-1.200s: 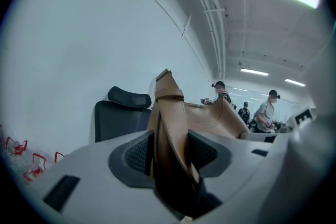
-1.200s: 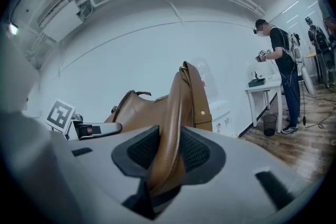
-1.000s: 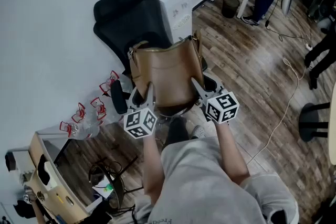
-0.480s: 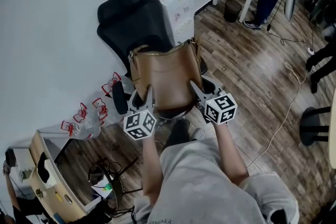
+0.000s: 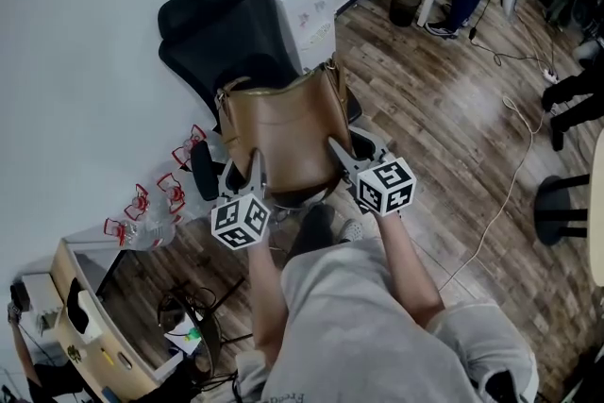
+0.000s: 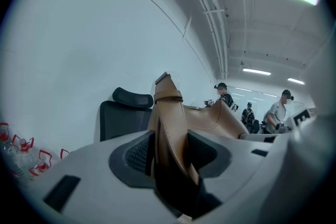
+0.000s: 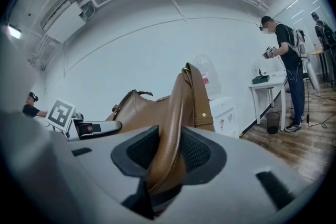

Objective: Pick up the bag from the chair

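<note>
Left tongs (image 5: 253, 167), right tongs (image 5: 337, 149), clamped on bag (image 5: 280, 129), seemingly above chair (image 5: 219, 25)

The left gripper (image 6: 169, 157) pinched the upright edge of a tan leather bag (image 6: 169, 113), a black office chair (image 6: 123, 118) behind it.

Bright ceiling striplights; fisheye warp w/ dark edges, fairly sharp.
</note>
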A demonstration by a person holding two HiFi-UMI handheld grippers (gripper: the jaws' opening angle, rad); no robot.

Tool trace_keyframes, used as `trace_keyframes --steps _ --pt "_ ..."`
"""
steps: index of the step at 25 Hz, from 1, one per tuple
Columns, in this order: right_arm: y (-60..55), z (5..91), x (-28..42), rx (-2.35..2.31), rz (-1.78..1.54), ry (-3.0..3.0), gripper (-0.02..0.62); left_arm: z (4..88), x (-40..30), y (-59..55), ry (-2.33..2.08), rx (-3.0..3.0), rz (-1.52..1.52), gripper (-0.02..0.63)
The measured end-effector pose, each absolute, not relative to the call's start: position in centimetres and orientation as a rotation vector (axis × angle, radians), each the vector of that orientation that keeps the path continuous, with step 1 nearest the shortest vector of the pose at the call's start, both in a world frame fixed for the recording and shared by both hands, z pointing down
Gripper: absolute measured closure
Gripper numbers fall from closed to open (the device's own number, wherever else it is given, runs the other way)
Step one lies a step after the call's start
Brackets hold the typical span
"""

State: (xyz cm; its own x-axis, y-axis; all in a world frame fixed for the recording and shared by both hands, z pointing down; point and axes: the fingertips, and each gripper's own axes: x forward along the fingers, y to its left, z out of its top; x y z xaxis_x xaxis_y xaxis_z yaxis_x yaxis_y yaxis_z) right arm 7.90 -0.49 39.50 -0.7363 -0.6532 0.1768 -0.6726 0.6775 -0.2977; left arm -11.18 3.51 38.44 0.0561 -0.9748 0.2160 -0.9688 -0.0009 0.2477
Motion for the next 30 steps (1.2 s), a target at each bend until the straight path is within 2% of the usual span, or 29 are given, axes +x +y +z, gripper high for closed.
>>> trace_keyframes --steps 30 --pt "0.9 40.6 8.6 1.138 0.526 -2.792 0.462 39.6 -10.6 4.7 -1.920 2.025 -0.043 0.445"
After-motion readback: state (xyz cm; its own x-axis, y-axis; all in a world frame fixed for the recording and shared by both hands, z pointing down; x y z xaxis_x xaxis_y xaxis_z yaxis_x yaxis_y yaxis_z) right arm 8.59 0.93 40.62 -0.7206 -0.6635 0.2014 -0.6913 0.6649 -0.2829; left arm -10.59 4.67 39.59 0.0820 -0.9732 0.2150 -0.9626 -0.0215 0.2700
